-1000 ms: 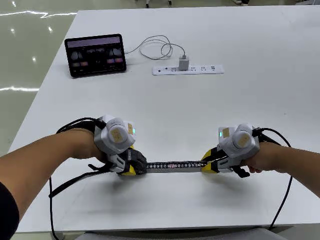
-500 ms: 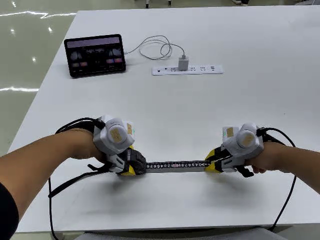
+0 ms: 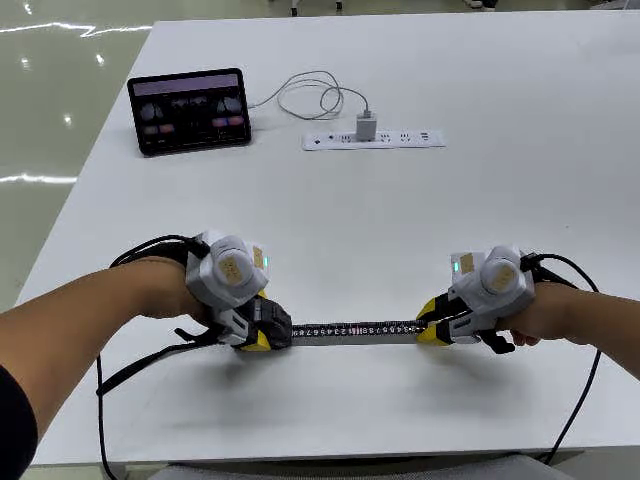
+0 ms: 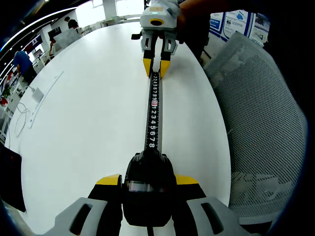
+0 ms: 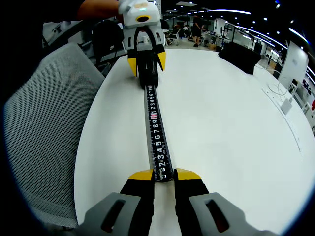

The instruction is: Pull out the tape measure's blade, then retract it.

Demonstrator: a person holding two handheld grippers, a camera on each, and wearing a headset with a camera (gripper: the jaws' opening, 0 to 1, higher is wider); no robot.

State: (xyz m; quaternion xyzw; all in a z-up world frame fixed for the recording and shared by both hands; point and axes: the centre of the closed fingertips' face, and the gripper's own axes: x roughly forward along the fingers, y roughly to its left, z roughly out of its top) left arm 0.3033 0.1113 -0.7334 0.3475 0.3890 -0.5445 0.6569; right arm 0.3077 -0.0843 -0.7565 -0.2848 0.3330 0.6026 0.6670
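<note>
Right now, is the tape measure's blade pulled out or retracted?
Pulled out. The numbered blade spans the gap between the case, held in the left claw, and the right claw clamped on its tip.

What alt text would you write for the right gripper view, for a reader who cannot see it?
The right gripper pinches the end of a tape measure blade, stretched across a white table to the black case held by the left gripper.
</note>
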